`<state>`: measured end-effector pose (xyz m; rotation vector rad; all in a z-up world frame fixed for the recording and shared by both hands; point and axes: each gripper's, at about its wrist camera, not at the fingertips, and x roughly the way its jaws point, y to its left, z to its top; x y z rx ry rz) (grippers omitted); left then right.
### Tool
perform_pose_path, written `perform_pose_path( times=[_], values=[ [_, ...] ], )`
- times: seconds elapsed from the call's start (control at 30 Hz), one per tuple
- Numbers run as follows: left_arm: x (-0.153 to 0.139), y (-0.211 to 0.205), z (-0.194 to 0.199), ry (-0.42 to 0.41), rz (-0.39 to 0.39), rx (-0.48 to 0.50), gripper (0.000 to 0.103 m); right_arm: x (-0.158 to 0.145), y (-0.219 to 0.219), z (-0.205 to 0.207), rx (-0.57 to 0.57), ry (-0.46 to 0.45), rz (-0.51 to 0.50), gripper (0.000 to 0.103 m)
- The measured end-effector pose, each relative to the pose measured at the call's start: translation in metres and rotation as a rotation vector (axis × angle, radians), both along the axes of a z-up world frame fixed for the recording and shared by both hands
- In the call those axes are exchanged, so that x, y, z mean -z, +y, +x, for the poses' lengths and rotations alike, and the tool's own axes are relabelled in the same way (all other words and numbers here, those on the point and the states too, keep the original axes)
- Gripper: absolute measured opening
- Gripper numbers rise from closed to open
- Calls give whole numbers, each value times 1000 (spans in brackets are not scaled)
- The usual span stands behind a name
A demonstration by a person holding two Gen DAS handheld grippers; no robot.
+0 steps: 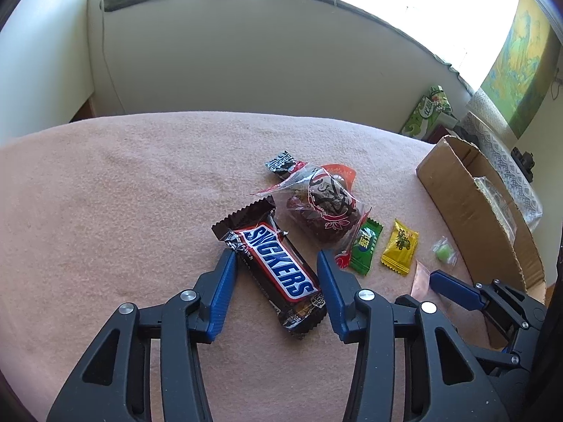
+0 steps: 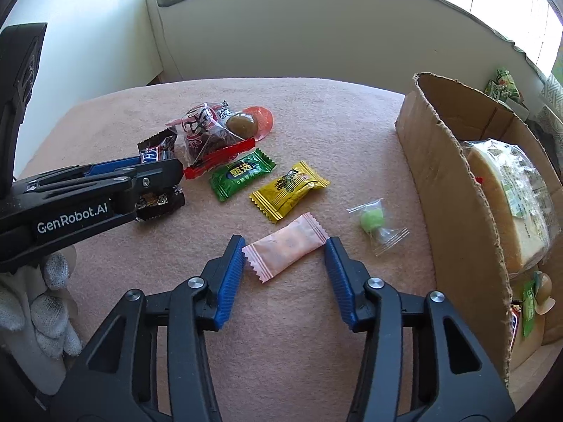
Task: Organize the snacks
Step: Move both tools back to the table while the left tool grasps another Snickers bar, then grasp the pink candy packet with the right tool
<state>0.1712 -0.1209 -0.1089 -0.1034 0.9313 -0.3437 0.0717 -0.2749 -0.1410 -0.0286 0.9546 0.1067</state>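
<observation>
A Snickers bar (image 1: 278,267) lies slantwise on the pink cloth between the fingers of my left gripper (image 1: 276,255). The pads sit close at its sides and the wrapper is not squeezed. In the right wrist view my right gripper (image 2: 284,244) straddles a pale pink candy (image 2: 285,249). Its tips are at the wrapper's two ends, and the wrapper lies flat and uncrumpled. Between the two lie a green candy (image 2: 242,174), a yellow candy (image 2: 288,190) and a small green sweet in clear wrap (image 2: 373,219). The left gripper (image 2: 165,172) shows side-on at the left.
An open cardboard box (image 2: 443,161) stands at the right with a wrapped bread (image 2: 506,197) and other packets inside. A clear bag of dark red fruit (image 1: 323,207) and a small black packet (image 1: 281,165) lie behind the Snickers. A gloved hand (image 2: 49,299) holds the left gripper.
</observation>
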Motion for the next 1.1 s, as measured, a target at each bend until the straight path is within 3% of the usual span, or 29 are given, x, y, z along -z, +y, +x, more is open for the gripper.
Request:
perform_pose_path(
  times=[0.27, 0.53, 0.67, 0.87, 0.93, 1.07, 1.1],
  values=[
    [-1, 5, -5, -5, 1, 13, 33, -2, -3, -6, 4, -10, 22, 30],
    [-2, 23, -7, 4, -11, -10, 29, -4, -11, -12, 14, -15, 59, 27],
    [-3, 33, -10, 6, -27, -25, 28, -6, -11, -13, 7, -22, 74, 15],
    [-3, 40, -14, 8, -39, -28, 28, -6, -9, -10, 21, -13, 69, 14],
    [-4, 41, -15, 6, -45, -26, 28, -7, -11, -9, 46, -10, 76, 15],
    [-5, 44, -16, 6, -60, -16, 28, -12, -11, -7, 100, -32, 40, 47],
    [-5, 46, -16, 7, -63, -15, 28, -12, -12, -5, 114, -28, 30, 50]
  ],
)
